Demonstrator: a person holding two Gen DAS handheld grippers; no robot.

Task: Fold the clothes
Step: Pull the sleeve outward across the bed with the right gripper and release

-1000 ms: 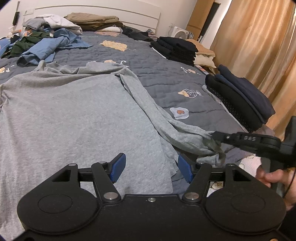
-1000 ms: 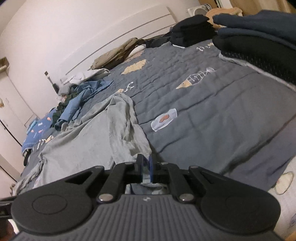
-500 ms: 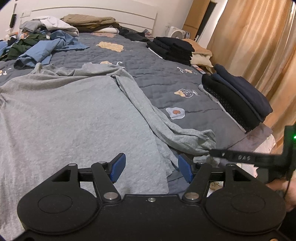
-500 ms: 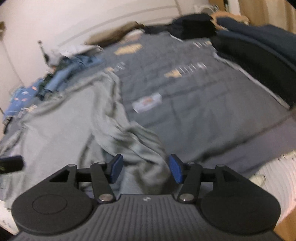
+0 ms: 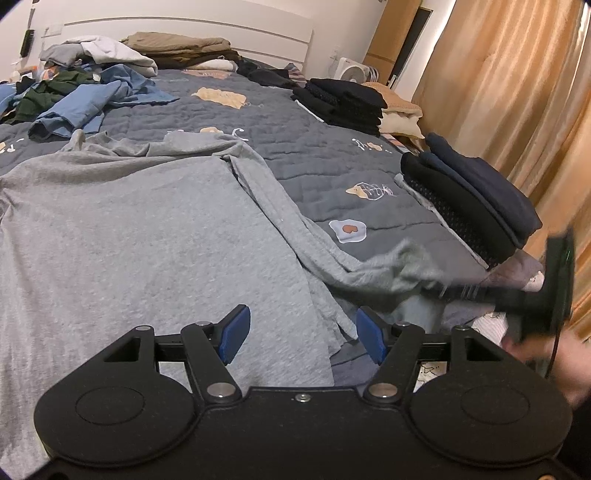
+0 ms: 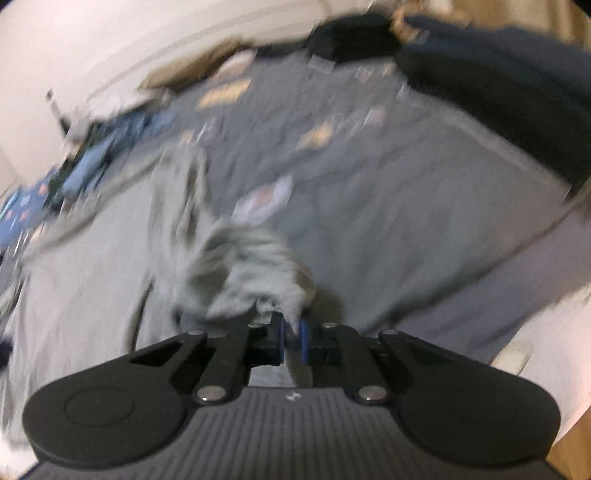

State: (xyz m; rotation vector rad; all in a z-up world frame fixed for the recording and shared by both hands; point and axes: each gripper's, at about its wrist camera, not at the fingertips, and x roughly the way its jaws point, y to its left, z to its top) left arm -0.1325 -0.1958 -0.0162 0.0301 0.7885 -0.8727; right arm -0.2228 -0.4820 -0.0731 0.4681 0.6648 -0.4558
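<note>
A grey long-sleeved shirt [image 5: 129, 240] lies spread flat on the grey quilted bed [image 5: 314, 158]. Its right sleeve [image 5: 280, 206] runs down to a bunched cuff [image 5: 402, 262]. My left gripper [image 5: 301, 332] hovers open over the shirt's lower right edge, with nothing pinched between its blue pads. My right gripper [image 6: 291, 328] is closing its jaws, and the bunched sleeve end [image 6: 251, 266] sits between the pads, which press on the cloth. In the left wrist view the right gripper [image 5: 439, 288] reaches in from the right, blurred, with a hand behind it.
Folded dark stacks [image 5: 469, 206] [image 5: 343, 103] line the bed's right edge, beside a tan curtain [image 5: 517, 92]. A loose heap of blue, green and white clothes [image 5: 81, 96] lies at the far left by the white headboard [image 5: 184, 26].
The right gripper let go of the sleeve end, stood open over it, then closed on the bunched cuff again while swinging. The left gripper stayed still and open.
</note>
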